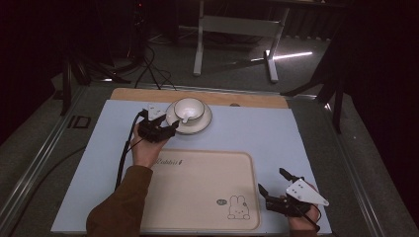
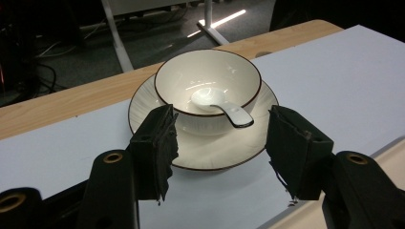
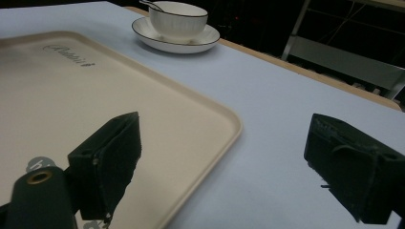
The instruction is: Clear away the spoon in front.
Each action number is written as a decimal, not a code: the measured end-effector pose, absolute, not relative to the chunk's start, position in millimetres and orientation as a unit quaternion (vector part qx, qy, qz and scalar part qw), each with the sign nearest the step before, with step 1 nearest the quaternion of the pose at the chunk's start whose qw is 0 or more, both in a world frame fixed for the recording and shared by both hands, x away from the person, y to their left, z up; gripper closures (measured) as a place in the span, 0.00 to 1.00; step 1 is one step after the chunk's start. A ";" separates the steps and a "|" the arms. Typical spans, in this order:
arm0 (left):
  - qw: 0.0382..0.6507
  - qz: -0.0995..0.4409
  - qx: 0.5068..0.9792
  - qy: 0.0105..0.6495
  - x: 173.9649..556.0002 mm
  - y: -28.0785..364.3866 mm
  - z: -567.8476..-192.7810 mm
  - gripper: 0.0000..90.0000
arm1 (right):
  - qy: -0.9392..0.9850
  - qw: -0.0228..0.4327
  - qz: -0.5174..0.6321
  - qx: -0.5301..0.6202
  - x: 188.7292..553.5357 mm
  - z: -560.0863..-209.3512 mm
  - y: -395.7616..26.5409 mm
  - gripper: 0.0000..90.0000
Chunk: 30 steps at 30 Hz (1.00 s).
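Observation:
A white bowl [image 1: 188, 108] with a dark rim sits on a white saucer [image 1: 200, 127] at the back of the light blue mat; a white spoon [image 2: 220, 106] lies inside the bowl [image 2: 207, 83]. My left gripper [image 1: 168, 123] is open right at the saucer's near-left edge, its jaws straddling the saucer [image 2: 200, 155] in the left gripper view [image 2: 220, 157]. My right gripper [image 1: 274, 180] stands open near the front right, just beyond the cream tray's [image 1: 197, 170] right edge. In the right gripper view [image 3: 224, 162] its jaws frame the tray's corner [image 3: 210, 114], with the bowl [image 3: 177, 20] far off.
The cream tray carries a rabbit drawing [image 1: 238, 207] at its front right and lies on the blue mat [image 1: 257, 133]. A wooden table edge [image 1: 148, 95] runs behind the mat. White table legs [image 1: 200, 44] and cables [image 1: 153, 69] stand on the floor beyond.

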State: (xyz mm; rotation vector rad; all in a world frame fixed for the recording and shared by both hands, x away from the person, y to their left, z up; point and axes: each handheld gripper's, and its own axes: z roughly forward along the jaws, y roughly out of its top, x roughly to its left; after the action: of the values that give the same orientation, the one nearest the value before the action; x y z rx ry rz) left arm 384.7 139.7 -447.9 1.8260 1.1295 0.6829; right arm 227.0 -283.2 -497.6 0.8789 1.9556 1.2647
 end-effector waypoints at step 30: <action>0.405 0.263 0.741 0.467 423.3 104.7 -467.5 0.48 | 0.741 0.327 0.483 0.332 224.8 -495.8 -286.5 0.13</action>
State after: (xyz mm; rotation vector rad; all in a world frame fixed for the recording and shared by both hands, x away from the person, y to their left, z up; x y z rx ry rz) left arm 423.3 104.7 -467.5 1.8714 1.1781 0.6632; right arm 224.8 -286.5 -495.8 0.8708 1.9406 1.2651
